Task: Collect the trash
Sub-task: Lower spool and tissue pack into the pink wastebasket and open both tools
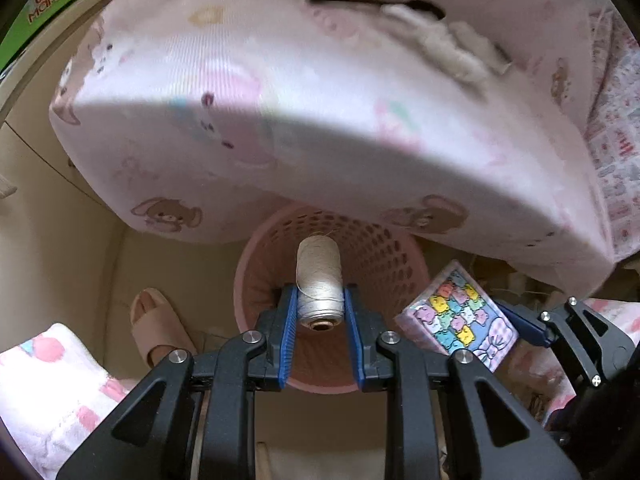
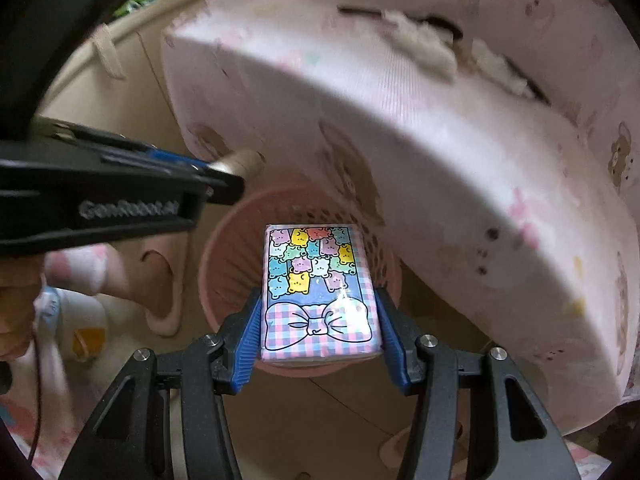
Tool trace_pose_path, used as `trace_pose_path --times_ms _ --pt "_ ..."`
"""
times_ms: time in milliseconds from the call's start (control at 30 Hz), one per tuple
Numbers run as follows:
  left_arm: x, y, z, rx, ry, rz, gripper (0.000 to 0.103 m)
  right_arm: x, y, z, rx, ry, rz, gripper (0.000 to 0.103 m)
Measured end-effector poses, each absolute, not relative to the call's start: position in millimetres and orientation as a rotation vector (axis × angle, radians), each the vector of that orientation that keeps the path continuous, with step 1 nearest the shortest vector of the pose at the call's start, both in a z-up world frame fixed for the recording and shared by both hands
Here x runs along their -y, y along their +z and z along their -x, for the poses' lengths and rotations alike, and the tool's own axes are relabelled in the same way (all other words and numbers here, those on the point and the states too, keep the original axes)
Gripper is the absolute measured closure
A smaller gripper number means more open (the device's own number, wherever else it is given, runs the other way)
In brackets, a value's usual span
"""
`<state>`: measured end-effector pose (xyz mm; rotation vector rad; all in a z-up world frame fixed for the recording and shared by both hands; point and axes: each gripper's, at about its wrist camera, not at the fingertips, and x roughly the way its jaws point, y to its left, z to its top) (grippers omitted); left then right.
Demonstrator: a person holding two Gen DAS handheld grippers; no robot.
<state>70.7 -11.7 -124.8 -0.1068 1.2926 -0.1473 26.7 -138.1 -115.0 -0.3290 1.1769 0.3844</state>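
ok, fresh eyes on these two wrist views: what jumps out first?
Both grippers are loaded over the pink basket on the floor: the left gripper holds a spool of pale thread, the right gripper a tissue pack printed with pastel bears. Behind them a pink cartoon-print mattress fills the upper frame, with white fluff on top.

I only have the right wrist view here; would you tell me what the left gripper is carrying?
Observer: The left gripper is shut on a spool of pale thread, its hollow core facing the camera.
Operator: Is it over the bin?
Observer: Yes, the spool hangs above the open pink basket.
Operator: Anything else nearby?
Observer: A beige slipper lies on the floor left of the basket.
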Motion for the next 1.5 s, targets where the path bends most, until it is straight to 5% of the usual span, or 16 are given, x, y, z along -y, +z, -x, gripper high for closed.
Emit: trace_pose_path --times_ms 933,1100,1200,1500 --pt "-1 -214 -81 -1.531 -0.085 0.209 0.081 145 -242 -70 -1.471 0.233 0.288 0.047" --pt "3 -209 -82 -1.517 -0.063 0.185 0.063 150 -239 -72 -1.46 0.212 0.282 0.028" --pt "4 -203 -82 -1.5 -0.033 0.147 0.051 150 -234 -72 -1.447 0.206 0.273 0.028" --pt "1 -177 -80 -1.446 0.025 0.084 0.048 152 -218 -71 -1.425 0.225 0.26 0.028"
